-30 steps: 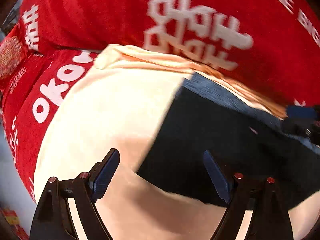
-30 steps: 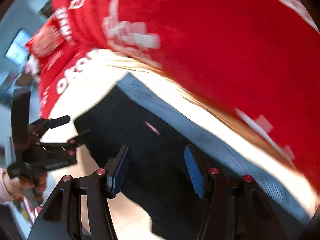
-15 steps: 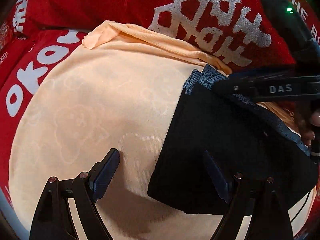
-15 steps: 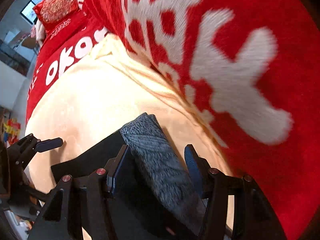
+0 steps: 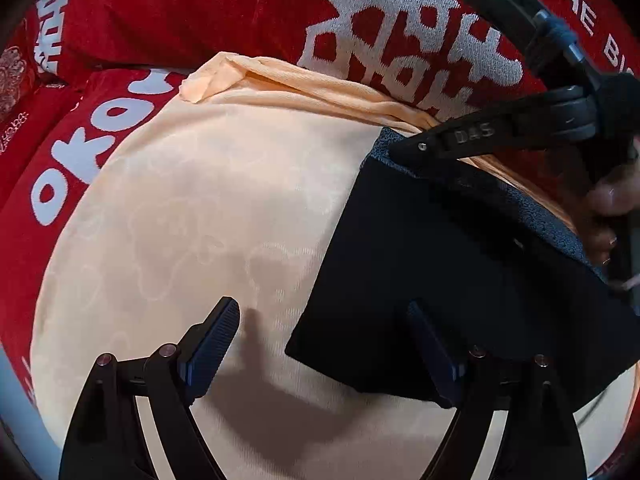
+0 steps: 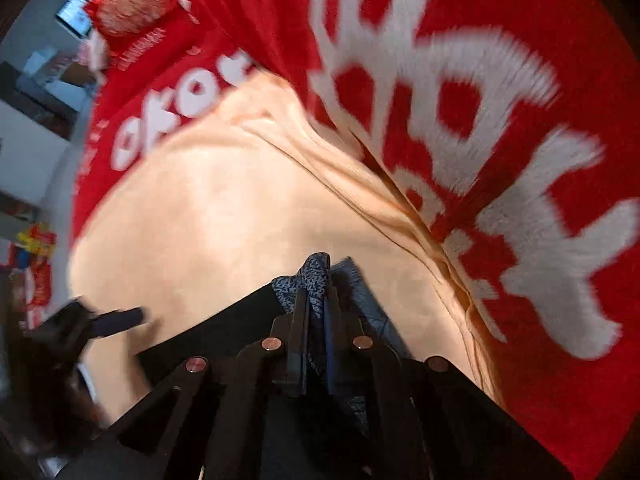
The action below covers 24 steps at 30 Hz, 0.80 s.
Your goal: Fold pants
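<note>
Left wrist view: one pair of dark pants [image 5: 460, 264] lies flat on the peach sheet [image 5: 200, 208], soft and limp, best taken at the grey waistband [image 5: 532, 208]. The left gripper [image 5: 320, 344], fingers spread, hovers over the pants' near corner.

Right wrist view: the right gripper [image 6: 318, 300] pinches the waistband corner [image 6: 316, 276], fingers pressed together. Two grippers, one garment.

The left claw [image 5: 324, 344] hovers with its fingers spread wide apart, gripping nothing. The right claw [image 6: 318, 312] is pinched tight, reaching in from 3 o'clock in the left wrist view.
</note>
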Available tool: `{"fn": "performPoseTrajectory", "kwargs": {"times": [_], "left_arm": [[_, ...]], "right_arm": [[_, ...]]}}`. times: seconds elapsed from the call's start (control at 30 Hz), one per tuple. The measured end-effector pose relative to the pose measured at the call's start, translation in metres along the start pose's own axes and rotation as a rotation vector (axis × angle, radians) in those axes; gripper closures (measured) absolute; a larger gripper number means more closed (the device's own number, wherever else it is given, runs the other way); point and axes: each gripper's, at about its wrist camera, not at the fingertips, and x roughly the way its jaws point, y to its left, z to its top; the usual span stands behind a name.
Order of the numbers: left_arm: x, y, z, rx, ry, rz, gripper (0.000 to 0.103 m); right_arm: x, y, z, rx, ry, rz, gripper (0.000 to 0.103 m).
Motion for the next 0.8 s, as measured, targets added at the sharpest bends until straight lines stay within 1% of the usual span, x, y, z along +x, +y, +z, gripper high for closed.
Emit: {"fn": "performPoseTrajectory", "kwargs": {"times": [0.03,0.1,0.13,0.17,0.23,0.27,0.3,0.37,0.4,0.43,0.47,0.5,0.53,0.57,0.6,0.63,0.67,0.7,0.73,0.77,0.8], "left_arm": [[-0.004,-0.002,0.002,0.002,-0.003,-0.001,0.016],[-0.012,-0.011,0.011,0.024,-0.027,-0.018,0.016],[-0.016,-0.013,0.012,0.033,-0.034,-0.023,0.016],[-0.019,-0.023,0.02,0.061,-0.045,-0.033,0.016],[-0.019,-0.037,0.033,0.094,-0.045,-0.049,0.016],[-0.016,-0.047,0.039,0.115,-0.04,-0.061,0.016],[-0.009,-0.061,0.046,0.142,-0.027,-0.078,0.016],[0.006,-0.08,0.054,0.169,-0.019,-0.084,0.016],[0.021,-0.092,0.059,0.191,-0.02,-0.052,0.016],[0.028,-0.097,0.061,0.199,-0.017,-0.034,0.016],[0.04,-0.102,0.065,0.202,-0.01,-0.001,0.016],[0.054,-0.102,0.069,0.191,0.003,0.04,0.016],[0.065,-0.099,0.074,0.164,0.011,0.066,0.014],[0.067,-0.097,0.077,0.151,0.004,0.071,0.007],[0.069,-0.093,0.081,0.134,-0.011,0.096,0.007],[0.07,-0.09,0.083,0.129,-0.006,0.113,0.007],[0.069,-0.088,0.085,0.123,0.004,0.127,0.007],[0.065,-0.086,0.086,0.115,0.011,0.142,0.007],[0.057,-0.086,0.085,0.116,0.014,0.148,0.007],[0.053,-0.086,0.084,0.121,0.014,0.144,0.007],[0.045,-0.091,0.08,0.138,0.015,0.133,0.007]], "right_arm": [[0.001,0.0,-0.001,0.019,-0.025,-0.025,0.089],[-0.013,-0.003,-0.006,0.097,-0.066,-0.02,0.084],[-0.025,-0.006,-0.012,0.13,-0.079,-0.032,0.079],[-0.038,-0.008,-0.021,0.151,-0.096,-0.061,0.075],[-0.064,-0.018,-0.045,0.201,-0.147,-0.116,0.061],[-0.077,-0.024,-0.061,0.243,-0.164,-0.138,0.058],[-0.092,-0.036,-0.088,0.312,-0.173,-0.154,0.056],[-0.105,-0.054,-0.124,0.412,-0.158,-0.159,0.056],[-0.108,-0.064,-0.148,0.469,-0.138,-0.149,0.056],[-0.108,-0.075,-0.173,0.515,-0.111,-0.148,0.056],[-0.105,-0.082,-0.191,0.54,-0.085,-0.163,0.056],[-0.099,-0.09,-0.206,0.566,-0.058,-0.18,0.056],[-0.092,-0.096,-0.217,0.587,-0.042,-0.183,0.056],[-0.085,-0.105,-0.233,0.621,-0.026,-0.182,0.056],[-0.08,-0.117,-0.25,0.663,-0.01,-0.196,0.056],[-0.08,-0.128,-0.265,0.702,-0.005,-0.228,0.058],[-0.087,-0.144,-0.286,0.773,-0.024,-0.28,0.059],[-0.098,-0.156,-0.304,0.852,-0.045,-0.314,0.059],[-0.109,-0.166,-0.322,0.931,-0.076,-0.305,0.059],[-0.122,-0.174,-0.341,1.015,-0.129,-0.25,0.058],[-0.132,-0.177,-0.358,1.073,-0.178,-0.185,0.058]]}}
